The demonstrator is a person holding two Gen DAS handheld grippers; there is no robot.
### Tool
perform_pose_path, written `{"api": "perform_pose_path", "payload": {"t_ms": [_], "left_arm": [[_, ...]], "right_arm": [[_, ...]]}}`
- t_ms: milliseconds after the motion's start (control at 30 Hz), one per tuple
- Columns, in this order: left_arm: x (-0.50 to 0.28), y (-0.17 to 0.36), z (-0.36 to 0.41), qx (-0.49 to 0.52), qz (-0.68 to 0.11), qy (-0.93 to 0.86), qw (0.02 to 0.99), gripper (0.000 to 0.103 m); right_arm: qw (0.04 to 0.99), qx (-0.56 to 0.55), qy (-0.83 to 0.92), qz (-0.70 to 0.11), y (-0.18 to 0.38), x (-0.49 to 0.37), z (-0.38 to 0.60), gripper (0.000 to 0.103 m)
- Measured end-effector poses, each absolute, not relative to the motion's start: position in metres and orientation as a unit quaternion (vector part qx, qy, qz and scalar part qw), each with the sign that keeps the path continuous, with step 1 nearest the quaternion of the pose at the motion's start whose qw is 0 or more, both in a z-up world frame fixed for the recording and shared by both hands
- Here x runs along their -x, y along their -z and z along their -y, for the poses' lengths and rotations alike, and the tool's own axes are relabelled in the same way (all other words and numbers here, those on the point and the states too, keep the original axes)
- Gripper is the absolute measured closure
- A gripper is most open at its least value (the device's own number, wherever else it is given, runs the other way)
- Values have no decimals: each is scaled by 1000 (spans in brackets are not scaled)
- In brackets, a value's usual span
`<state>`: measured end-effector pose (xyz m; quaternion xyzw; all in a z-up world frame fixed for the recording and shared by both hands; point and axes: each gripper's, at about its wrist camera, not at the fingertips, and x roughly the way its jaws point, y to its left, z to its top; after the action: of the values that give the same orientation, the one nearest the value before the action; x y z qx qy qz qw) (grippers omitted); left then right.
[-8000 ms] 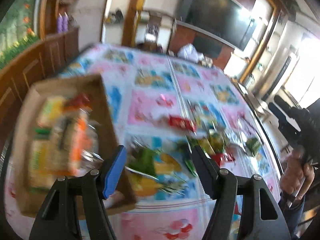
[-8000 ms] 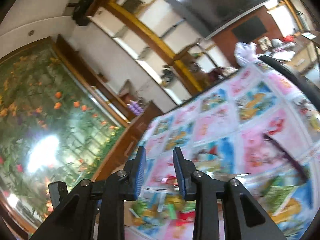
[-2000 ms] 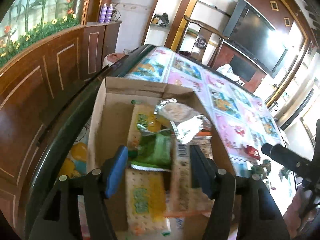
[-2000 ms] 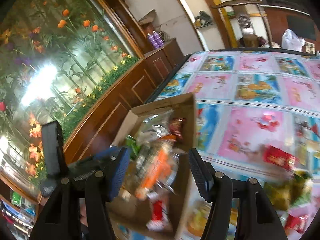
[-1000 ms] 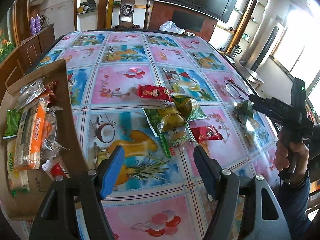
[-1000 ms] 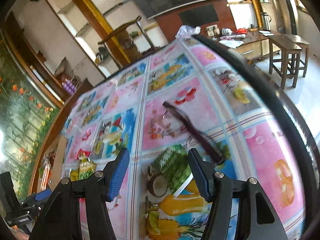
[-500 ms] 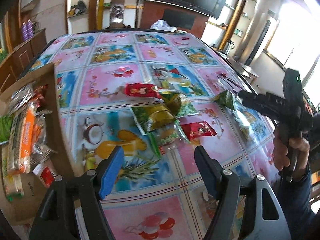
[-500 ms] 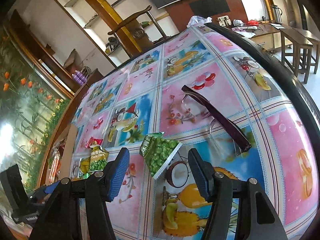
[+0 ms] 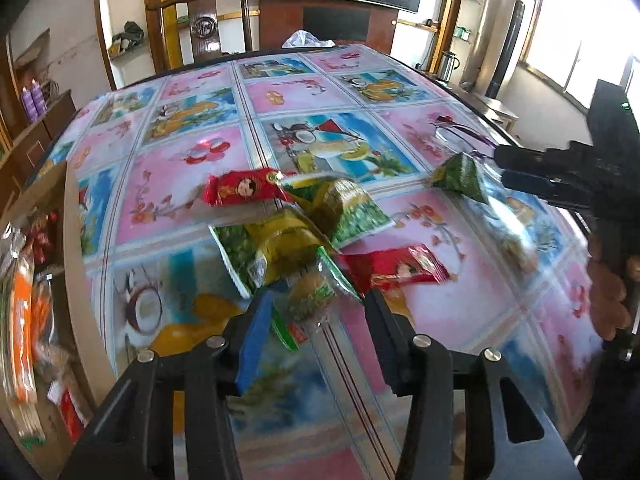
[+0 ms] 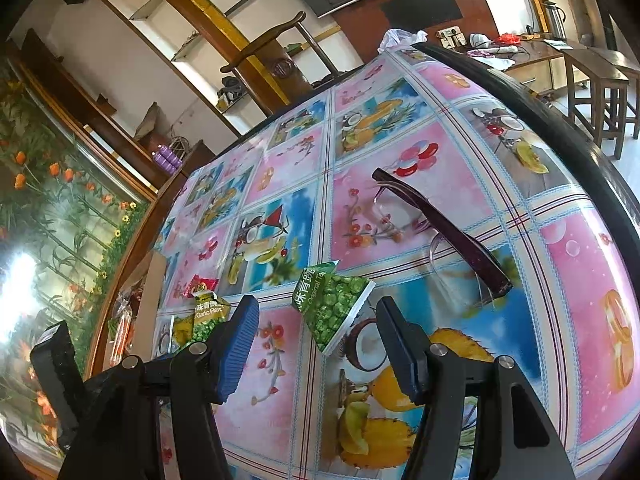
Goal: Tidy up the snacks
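Observation:
A pile of snack packets lies on the fruit-print tablecloth (image 9: 180,168): two red ones (image 9: 240,190) (image 9: 396,268), green-and-yellow ones (image 9: 280,248) and a clear-wrapped snack (image 9: 312,300). My left gripper (image 9: 316,298) is low over the pile's near end. Its jaws are closing, with the clear-wrapped snack between the tips; I see no firm squeeze on it. A green pea packet (image 10: 336,304) lies apart on the cloth. My right gripper (image 10: 316,306) stands open just short of it, one finger on each side. A cardboard box (image 9: 72,220) holding snacks sits at the left.
Dark-framed glasses (image 10: 440,224) lie on the cloth just beyond the pea packet. The table's black rim (image 10: 580,140) curves along the right. A wooden chair (image 9: 204,20) stands at the far side. A hand (image 9: 608,292) holds the right gripper.
My left gripper has moved forward and down onto the pile, and its jaws have narrowed around the clear-wrapped snack. The right gripper has barely moved; the pea packet still lies in front of it.

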<state>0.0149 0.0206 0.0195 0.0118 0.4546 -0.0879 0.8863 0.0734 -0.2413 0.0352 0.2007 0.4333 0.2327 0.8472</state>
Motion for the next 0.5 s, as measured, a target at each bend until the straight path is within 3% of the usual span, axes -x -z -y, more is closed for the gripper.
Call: {"api": "perform_pose_path", "payload": {"t_ms": [367,500], "left_arm": [[-33,-17,-14,-8,-453,98,886,56],[-33,-20,-13,-4,-450,98,888,41]], "right_arm": [[849,-204,-226,-433,-35,-73,244,38],[849,-204,-227,-432,-35,-73,245,38]]}}
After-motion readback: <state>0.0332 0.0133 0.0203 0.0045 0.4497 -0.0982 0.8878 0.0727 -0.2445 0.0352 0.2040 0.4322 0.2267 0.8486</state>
